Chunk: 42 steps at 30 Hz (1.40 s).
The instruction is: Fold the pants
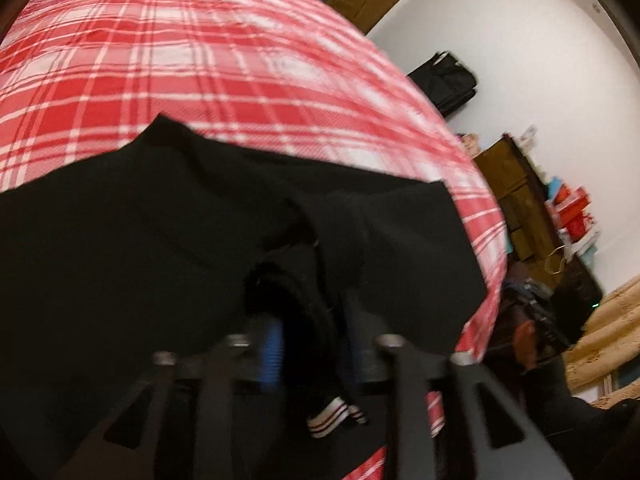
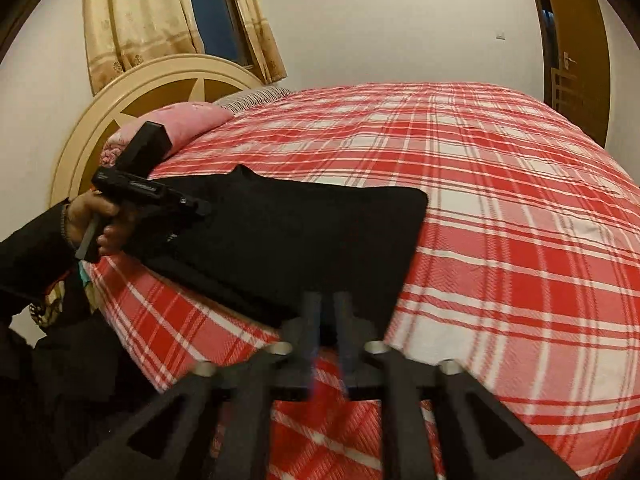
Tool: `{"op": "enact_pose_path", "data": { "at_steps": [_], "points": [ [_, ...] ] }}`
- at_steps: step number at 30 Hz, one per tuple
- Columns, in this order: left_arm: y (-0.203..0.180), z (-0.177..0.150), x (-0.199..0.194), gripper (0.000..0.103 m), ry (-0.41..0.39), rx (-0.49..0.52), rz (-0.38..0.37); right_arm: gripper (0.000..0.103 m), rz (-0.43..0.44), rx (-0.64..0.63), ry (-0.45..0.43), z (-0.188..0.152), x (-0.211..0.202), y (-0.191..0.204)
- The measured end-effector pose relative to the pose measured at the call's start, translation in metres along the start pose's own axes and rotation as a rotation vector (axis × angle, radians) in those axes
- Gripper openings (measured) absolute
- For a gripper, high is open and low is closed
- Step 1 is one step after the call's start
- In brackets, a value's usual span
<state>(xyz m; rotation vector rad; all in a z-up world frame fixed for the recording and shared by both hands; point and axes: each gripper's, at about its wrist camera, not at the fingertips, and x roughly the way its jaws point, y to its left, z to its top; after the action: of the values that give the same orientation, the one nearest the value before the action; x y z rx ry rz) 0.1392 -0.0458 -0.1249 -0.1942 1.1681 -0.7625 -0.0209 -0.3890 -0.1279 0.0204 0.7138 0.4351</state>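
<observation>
Black pants (image 2: 288, 240) lay partly folded near the plaid bedspread's (image 2: 500, 220) edge, both grippers, left (image 1: 310, 336) and right (image 2: 327, 320), clamped on fabric, more folds probably left.

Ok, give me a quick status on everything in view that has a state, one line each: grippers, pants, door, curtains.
left gripper: shut on black pants, fabric bunched between the fingers.
right gripper: shut on the pants' near edge.
black pants: partly folded, lying on the plaid bedspread, both near ends held.
door: ajar.
curtains: parted, window pane showing.
</observation>
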Motion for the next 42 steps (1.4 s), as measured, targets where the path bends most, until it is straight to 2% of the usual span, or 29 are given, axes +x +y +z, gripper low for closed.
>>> {"op": "enact_pose_path", "data": {
  "at_steps": [1, 2, 4, 5, 7, 9, 11, 12, 15, 17, 19, 20, 21, 23, 26, 28, 30, 32, 36, 40, 42],
  "points": [
    [0.000, -0.001, -0.001, 0.043, -0.003, 0.012, 0.005, 0.067, -0.015, -0.001, 0.032, 0.000, 0.008, 0.001],
    [-0.003, -0.001, -0.004, 0.046, -0.009, 0.027, 0.020, 0.072, -0.028, 0.003, 0.079, -0.002, 0.018, 0.002],
    [-0.006, 0.000, -0.016, 0.054, -0.054, 0.047, 0.038, 0.072, -0.039, -0.013, 0.105, -0.003, 0.023, 0.006],
    [-0.007, 0.002, -0.023, 0.061, -0.094, 0.051, 0.030, 0.072, -0.039, -0.023, 0.082, -0.002, 0.019, 0.010],
    [-0.007, 0.006, -0.040, 0.067, -0.186, 0.054, -0.031, 0.072, -0.007, -0.005, 0.030, 0.007, 0.011, 0.013],
    [-0.005, 0.012, -0.043, 0.076, -0.210, 0.038, -0.095, 0.072, 0.041, 0.038, -0.017, 0.018, 0.007, 0.013],
    [-0.005, 0.019, -0.033, 0.076, -0.193, 0.026, -0.090, 0.072, 0.051, 0.057, -0.040, 0.029, 0.012, 0.019],
    [-0.005, 0.021, -0.024, 0.076, -0.175, 0.025, -0.072, 0.072, 0.042, 0.055, -0.042, 0.034, 0.019, 0.024],
    [-0.002, 0.022, 0.008, 0.076, -0.063, 0.006, 0.113, 0.072, 0.067, 0.032, -0.003, 0.040, 0.040, 0.040],
    [-0.004, 0.016, 0.010, 0.076, -0.076, 0.034, 0.150, 0.072, 0.063, -0.001, 0.054, 0.037, 0.055, 0.051],
    [-0.017, 0.008, 0.010, 0.076, -0.070, 0.130, 0.236, 0.072, 0.021, -0.075, 0.175, 0.023, 0.076, 0.065],
    [-0.019, 0.002, 0.008, 0.076, -0.076, 0.155, 0.255, 0.072, -0.018, -0.127, 0.184, 0.018, 0.079, 0.072],
    [-0.018, -0.002, 0.006, 0.076, -0.083, 0.161, 0.256, 0.072, -0.056, -0.197, 0.173, 0.014, 0.079, 0.084],
    [-0.016, -0.004, 0.001, 0.078, -0.090, 0.152, 0.257, 0.072, -0.037, -0.217, 0.187, 0.018, 0.079, 0.095],
    [-0.013, -0.006, -0.007, 0.083, -0.121, 0.143, 0.297, 0.072, 0.046, -0.183, 0.127, 0.033, 0.074, 0.106],
    [-0.010, -0.006, -0.014, 0.083, -0.143, 0.131, 0.313, 0.072, 0.042, -0.170, 0.087, 0.048, 0.078, 0.115],
    [-0.009, -0.004, -0.016, 0.091, -0.159, 0.120, 0.331, 0.072, 0.031, -0.154, 0.069, 0.061, 0.088, 0.122],
    [-0.009, -0.004, -0.018, 0.094, -0.176, 0.120, 0.347, 0.072, 0.039, -0.122, 0.062, 0.072, 0.099, 0.126],
    [-0.005, -0.006, -0.024, 0.094, -0.196, 0.121, 0.376, 0.072, 0.011, -0.111, 0.091, 0.082, 0.130, 0.139],
    [-0.003, -0.007, -0.028, 0.094, -0.209, 0.137, 0.385, 0.072, 0.015, -0.121, 0.178, 0.068, 0.154, 0.147],
    [-0.002, -0.008, -0.028, 0.094, -0.212, 0.149, 0.384, 0.072, -0.031, -0.167, 0.149, 0.061, 0.156, 0.154]
  ]
}}
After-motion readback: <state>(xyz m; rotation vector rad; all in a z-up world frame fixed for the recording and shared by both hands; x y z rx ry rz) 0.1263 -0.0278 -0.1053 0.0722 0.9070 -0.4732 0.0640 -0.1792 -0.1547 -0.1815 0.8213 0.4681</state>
